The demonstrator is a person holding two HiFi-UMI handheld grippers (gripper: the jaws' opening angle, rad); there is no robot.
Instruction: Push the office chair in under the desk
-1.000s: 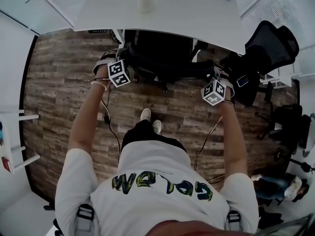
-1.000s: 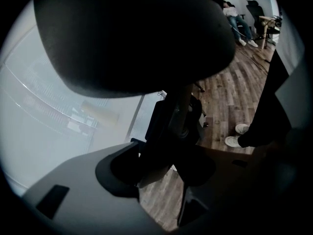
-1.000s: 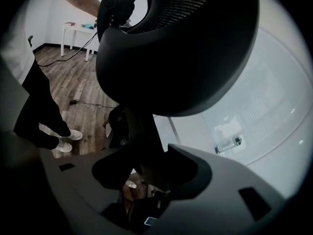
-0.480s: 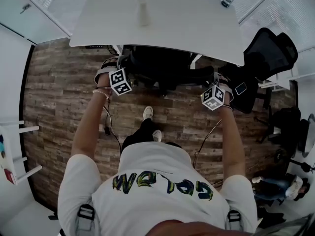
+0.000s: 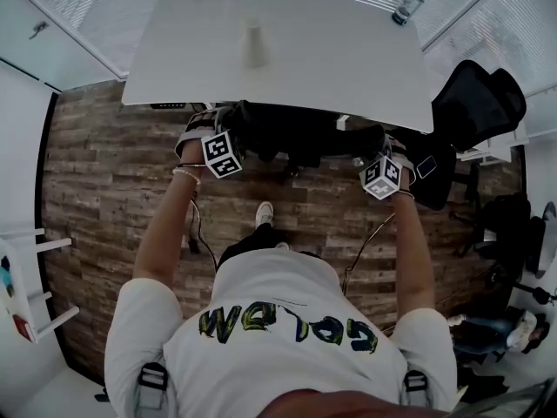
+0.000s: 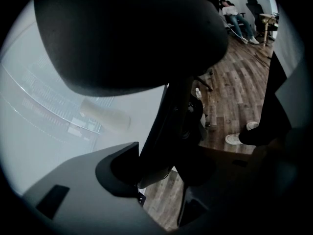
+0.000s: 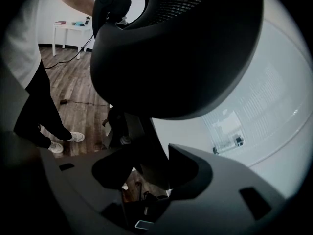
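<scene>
Overall: the office chair [image 5: 296,133] is seen largely tucked beneath the near edge of the desk [image 5: 331,50], with only its dark rear part left showing over the wood floor [image 5: 104,172].
Left side: the left gripper [image 6: 161,173] is closed around the stem [image 6: 164,131] under the chair's armrest pad [image 6: 132,38]. The stem is pinched between the two fingers and fills the gap.
Right side: the right gripper [image 7: 146,173] is clamped in the same way on the other stem [image 7: 144,146], beneath the other armrest pad [image 7: 181,53].
Arms: both are held out forward, with one gripper set at each side of the chair.
Desk top: a pale cup [image 5: 254,46] near the middle and a bottle [image 5: 411,3] near the far right corner are carried, well apart.
Beside the desk: a second chair [image 5: 474,103], black and mesh-backed, is placed at the desk's right end, near the right gripper.
Floor: a white shoe [image 5: 264,214] is planted behind the office chair, between the two arms.
</scene>
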